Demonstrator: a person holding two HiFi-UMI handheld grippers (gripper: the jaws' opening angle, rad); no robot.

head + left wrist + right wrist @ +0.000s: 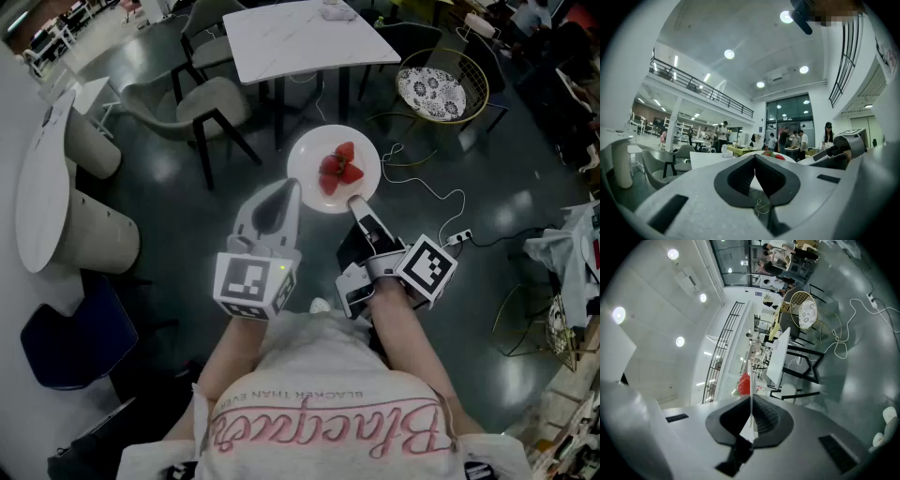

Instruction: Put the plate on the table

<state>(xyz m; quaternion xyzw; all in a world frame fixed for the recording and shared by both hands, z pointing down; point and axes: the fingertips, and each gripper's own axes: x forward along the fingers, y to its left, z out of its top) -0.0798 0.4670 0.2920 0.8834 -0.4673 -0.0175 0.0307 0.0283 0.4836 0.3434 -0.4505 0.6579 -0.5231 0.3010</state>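
Observation:
A white plate [319, 157] with red strawberries [339, 169] hangs above the dark floor, level, in front of the white marble table [309, 37]. My right gripper [355, 202] is shut on the plate's near rim. In the right gripper view the plate [750, 380] shows edge-on between the pads, with the strawberries [744, 383] to its left. My left gripper [289, 187] is shut with nothing in it, its tip beside the plate's left rim. In the left gripper view the plate [787, 158] and the table [710, 159] lie beyond the jaws.
Grey chairs [211, 103] stand left of the table. A gold wire chair with a patterned cushion [433, 89] is at its right. A white cable and power strip [452, 234] lie on the floor. A round white table [42, 178] and a blue seat [70, 342] stand at left.

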